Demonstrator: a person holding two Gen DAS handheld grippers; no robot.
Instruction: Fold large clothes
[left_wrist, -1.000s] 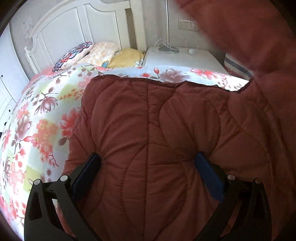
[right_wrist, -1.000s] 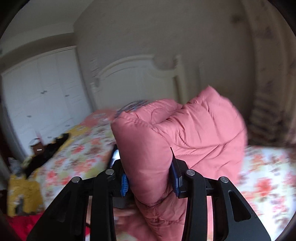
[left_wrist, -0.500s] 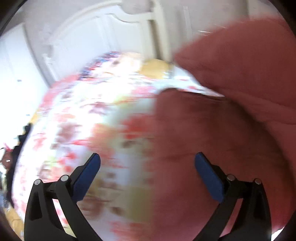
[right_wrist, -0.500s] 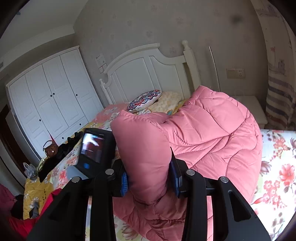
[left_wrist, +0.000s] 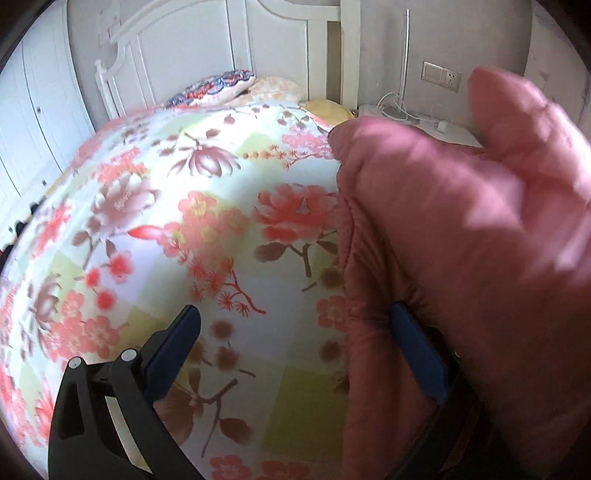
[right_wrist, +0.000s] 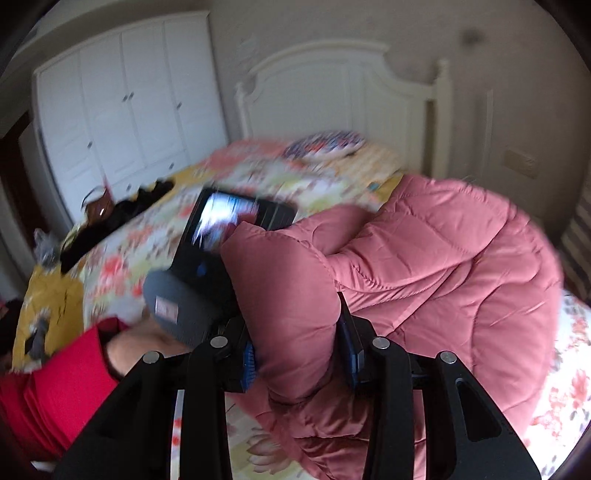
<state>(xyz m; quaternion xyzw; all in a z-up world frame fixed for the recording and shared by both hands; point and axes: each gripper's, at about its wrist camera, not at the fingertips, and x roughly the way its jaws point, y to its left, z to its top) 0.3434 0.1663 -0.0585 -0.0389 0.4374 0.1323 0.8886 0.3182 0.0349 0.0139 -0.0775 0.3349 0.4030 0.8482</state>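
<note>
Since a second ago, the left gripper has slid sideways off the pink quilted coat: then the padded fabric filled the whole space between its fingers, and now mostly the floral bedspread lies there, with the coat's edge bunched against the inner face of its right-hand finger. Its jaws stand wide apart, and only the one blue pad meets the fabric; the other finger hangs over bare bedspread, so it holds nothing. A raised fold of the coat looms beyond and to the right of that gripper, blurred.

In the right wrist view, the right gripper is clamped on a thick roll of the pink quilted coat, both blue pads pressed into the padding at a partly closed width. It has come down toward the bed compared with a second ago. The rest of the coat spreads ahead and to the right of its fingers in a puffy heap on the bedspread. Just to the left of this gripper, touching the coat's roll, sits the back of the left gripper with its lit screen, held by a hand in a red sleeve. Far ahead stand the white headboard with a patterned cushion at its foot, and a white wardrobe to the left.
</note>
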